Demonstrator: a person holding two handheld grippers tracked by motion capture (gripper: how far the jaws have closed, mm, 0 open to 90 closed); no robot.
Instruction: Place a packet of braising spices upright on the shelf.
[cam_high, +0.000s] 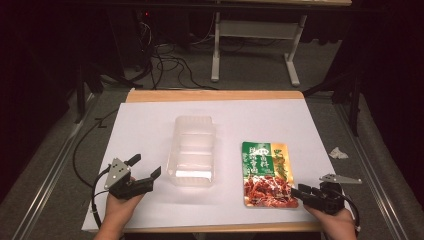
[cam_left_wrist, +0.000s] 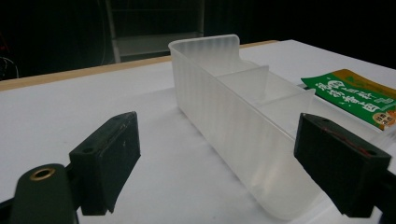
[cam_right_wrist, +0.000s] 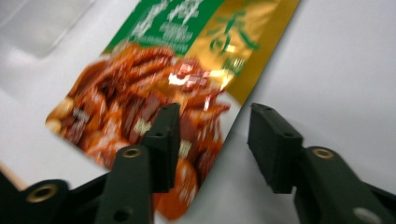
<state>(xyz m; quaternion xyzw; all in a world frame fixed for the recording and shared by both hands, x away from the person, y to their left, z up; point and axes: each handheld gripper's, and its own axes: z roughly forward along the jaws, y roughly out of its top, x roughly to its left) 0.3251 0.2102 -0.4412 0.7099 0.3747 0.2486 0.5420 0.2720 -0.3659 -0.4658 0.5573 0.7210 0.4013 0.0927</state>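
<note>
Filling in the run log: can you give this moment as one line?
left gripper: open, beside clear divided container | right gripper: open, jaws straddling food pouch corner, no grip | pouch flat on white table

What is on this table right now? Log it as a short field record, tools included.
surface: white table
container: clear plastic tray with dividers, mid-table, nothing visible inside
packet: green and gold food pouch, lying flat to the right of the tray
left tool: jaws wide apart, nothing between them, aimed at the near end of the tray
right tool: jaws parted at the pouch's near right corner, edge of the pouch between them, pads not pressing
contact: neither tool grips anything
</note>
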